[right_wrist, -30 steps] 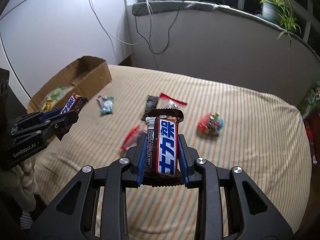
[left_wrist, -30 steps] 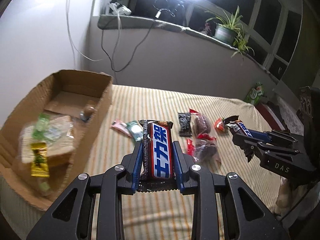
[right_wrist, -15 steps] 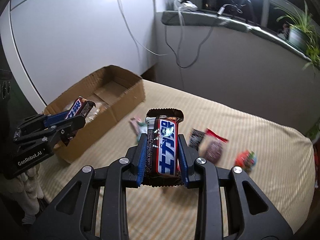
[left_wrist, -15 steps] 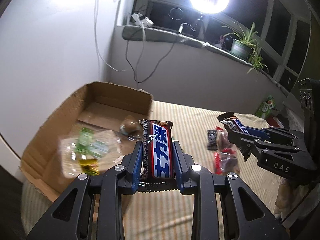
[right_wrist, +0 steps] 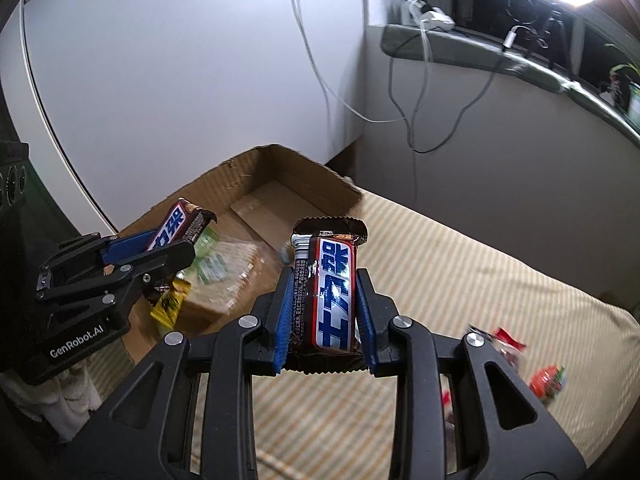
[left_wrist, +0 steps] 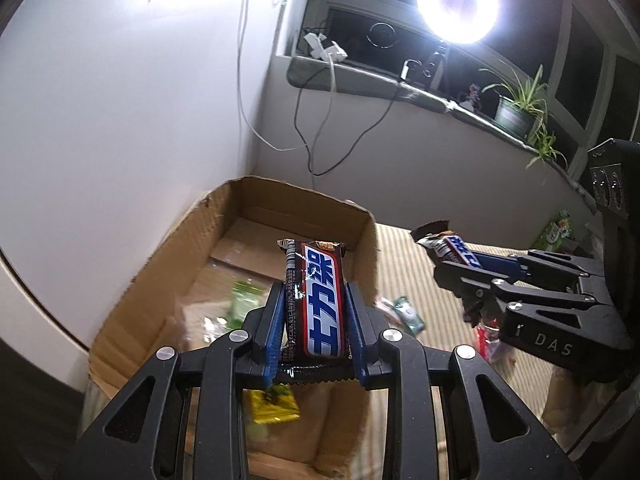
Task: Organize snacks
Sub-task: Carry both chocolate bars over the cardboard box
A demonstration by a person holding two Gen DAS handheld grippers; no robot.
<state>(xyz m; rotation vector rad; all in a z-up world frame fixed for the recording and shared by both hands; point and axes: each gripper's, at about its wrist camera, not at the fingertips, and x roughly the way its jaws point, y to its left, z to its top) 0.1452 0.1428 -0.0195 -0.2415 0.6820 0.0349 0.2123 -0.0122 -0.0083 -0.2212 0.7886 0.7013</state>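
Note:
My left gripper is shut on a brown, blue and white chocolate bar and holds it above the open cardboard box. It also shows in the right wrist view, over the box's near end. My right gripper is shut on a second chocolate bar of the same kind, above the striped bedspread just right of the box. The right gripper shows in the left wrist view. Several wrapped snacks, green and yellow among them, lie in the box.
Loose snacks lie on the bedspread: a green packet beside the box, and red ones at the right. A white wall stands behind the box. A window ledge carries cables, a ring light and a potted plant.
Both grippers have swung left, each with its bar. The left one has gone from above the bedspread to above the box. The right one has come up beside the box.

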